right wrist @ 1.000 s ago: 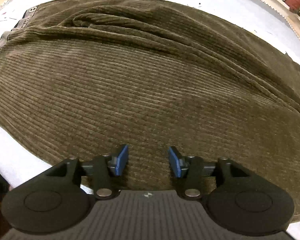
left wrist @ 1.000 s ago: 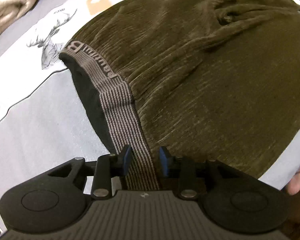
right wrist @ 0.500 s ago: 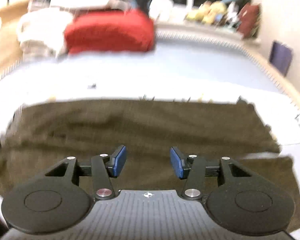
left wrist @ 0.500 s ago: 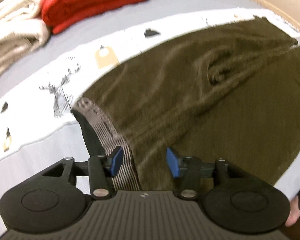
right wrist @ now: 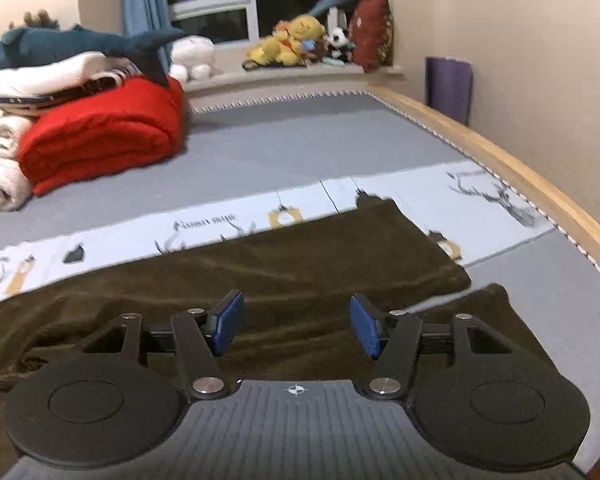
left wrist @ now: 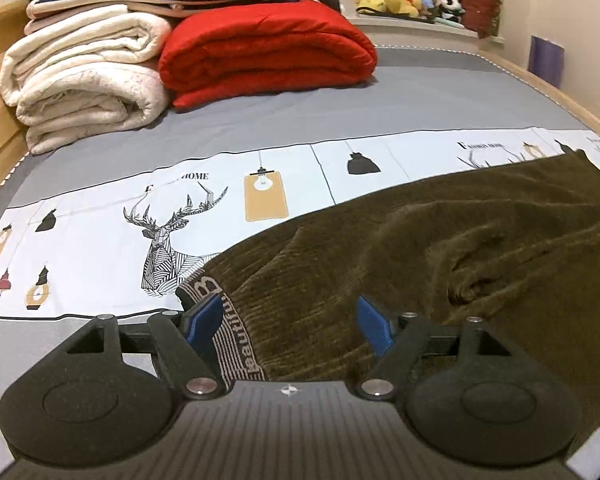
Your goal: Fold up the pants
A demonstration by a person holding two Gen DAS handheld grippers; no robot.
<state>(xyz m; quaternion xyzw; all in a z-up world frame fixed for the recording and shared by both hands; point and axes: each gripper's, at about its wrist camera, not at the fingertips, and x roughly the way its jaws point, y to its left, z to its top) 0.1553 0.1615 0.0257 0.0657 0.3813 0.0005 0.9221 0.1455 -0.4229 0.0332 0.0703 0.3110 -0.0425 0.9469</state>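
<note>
Olive-brown corduroy pants (left wrist: 440, 256) lie flat across the bed, folded lengthwise, with a striped grey waistband (left wrist: 236, 336) at the left end. My left gripper (left wrist: 290, 322) hovers above the waistband, jaws opening, nothing pressed between the blue pads. In the right wrist view the pants (right wrist: 260, 272) stretch to the leg ends (right wrist: 440, 268) on the right. Above the leg part hangs my right gripper (right wrist: 296, 324), jaws opening too, with no cloth between them.
A red folded quilt (left wrist: 268, 52) and white folded blankets (left wrist: 84, 80) are stacked at the head of the bed. Plush toys (right wrist: 296, 40) sit on the windowsill. The wooden bed rail (right wrist: 500, 160) runs along the right. Grey and patterned sheet (left wrist: 100, 220) lies beyond the pants.
Both grippers rose and tilted up from the pants, so the far bed and room came into view. The left jaws let go of the waistband and widened. The right jaws widened a little.
</note>
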